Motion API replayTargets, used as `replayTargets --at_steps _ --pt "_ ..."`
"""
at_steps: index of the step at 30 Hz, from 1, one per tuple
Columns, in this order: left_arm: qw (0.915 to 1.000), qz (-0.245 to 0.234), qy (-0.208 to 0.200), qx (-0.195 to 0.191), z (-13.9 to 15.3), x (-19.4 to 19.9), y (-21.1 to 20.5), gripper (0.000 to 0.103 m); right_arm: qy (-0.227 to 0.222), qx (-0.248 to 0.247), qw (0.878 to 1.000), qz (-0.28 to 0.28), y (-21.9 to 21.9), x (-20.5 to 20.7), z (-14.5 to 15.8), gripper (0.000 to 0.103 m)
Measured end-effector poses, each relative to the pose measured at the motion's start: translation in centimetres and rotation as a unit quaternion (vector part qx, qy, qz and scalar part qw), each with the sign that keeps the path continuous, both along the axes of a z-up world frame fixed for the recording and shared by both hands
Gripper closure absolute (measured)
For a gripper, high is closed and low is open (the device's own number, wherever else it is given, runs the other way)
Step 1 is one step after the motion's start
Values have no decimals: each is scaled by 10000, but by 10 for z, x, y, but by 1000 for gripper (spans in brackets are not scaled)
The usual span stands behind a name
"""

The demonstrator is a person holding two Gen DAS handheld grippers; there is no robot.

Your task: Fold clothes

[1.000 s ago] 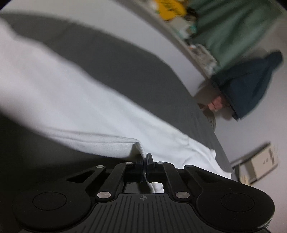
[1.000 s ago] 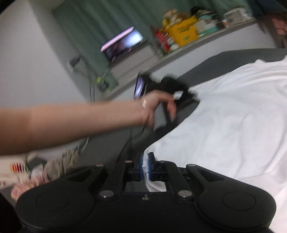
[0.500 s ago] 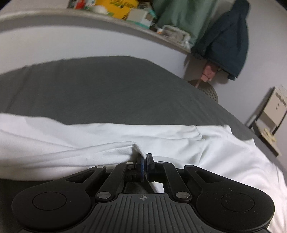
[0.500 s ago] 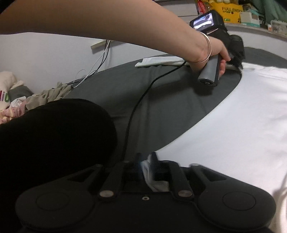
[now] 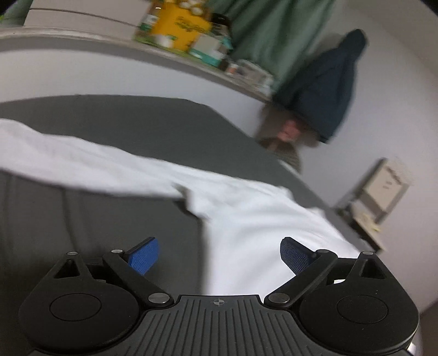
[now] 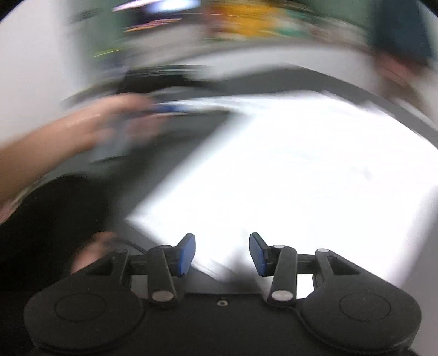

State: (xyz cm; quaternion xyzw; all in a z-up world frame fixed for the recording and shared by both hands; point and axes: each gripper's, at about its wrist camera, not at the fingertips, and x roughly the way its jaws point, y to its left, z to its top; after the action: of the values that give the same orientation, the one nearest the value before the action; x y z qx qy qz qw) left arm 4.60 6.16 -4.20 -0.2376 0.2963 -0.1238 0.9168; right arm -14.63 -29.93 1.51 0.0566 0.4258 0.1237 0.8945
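On the dark grey bed sheet (image 5: 115,120) lies the white garment (image 5: 246,219), spread flat with a fold running away toward the left. Above it the left gripper (image 5: 219,256) has just swung its jaws wide, with nothing clamped. Rightward, the right gripper (image 6: 222,253) has likewise been opening, its blue pads (image 6: 187,254) clear of the cloth's near edge.

Yellow box (image 5: 178,26) on the shelf (image 5: 82,38): dark printing, blurred beyond reading.
Elsewhere in both views: no legible text, labels or numbers.
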Motion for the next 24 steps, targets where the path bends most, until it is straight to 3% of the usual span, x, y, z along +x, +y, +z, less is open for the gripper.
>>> replayTargets --at_steps 2,5,8,12,16,18,19,24 --pt "9996 -204 -63 -183 9 -34 -18 6 449 241 9942 -948 -43 -11 -6 60" --pt "9980 -568 184 -213 2 -66 -44 6 1068 625 9777 -1695 -78 -16 -24 61" --pt "9921 -1147 421 268 -10 -82 -64 6 1616 978 9569 -2207 -93 -11 -42 63" --pt "9838 -1488 597 804 -28 -89 -72 6 1758 1096 9474 -2441 -89 1 -46 69" --pt "9772 -1536 902 1151 -43 -81 -75 6 1782 788 9413 -2755 -76 6 -57 70" --pt "9722 -1633 854 1443 -47 -82 -83 6 1697 554 9425 -2827 -67 4 -57 82" --pt "9694 -1696 790 1591 -48 -82 -87 6 1654 436 9428 -2862 -62 3 -56 100" --pt "9513 -1967 595 2297 -49 -85 -101 6 1898 244 9456 -2633 -76 2 -46 100"
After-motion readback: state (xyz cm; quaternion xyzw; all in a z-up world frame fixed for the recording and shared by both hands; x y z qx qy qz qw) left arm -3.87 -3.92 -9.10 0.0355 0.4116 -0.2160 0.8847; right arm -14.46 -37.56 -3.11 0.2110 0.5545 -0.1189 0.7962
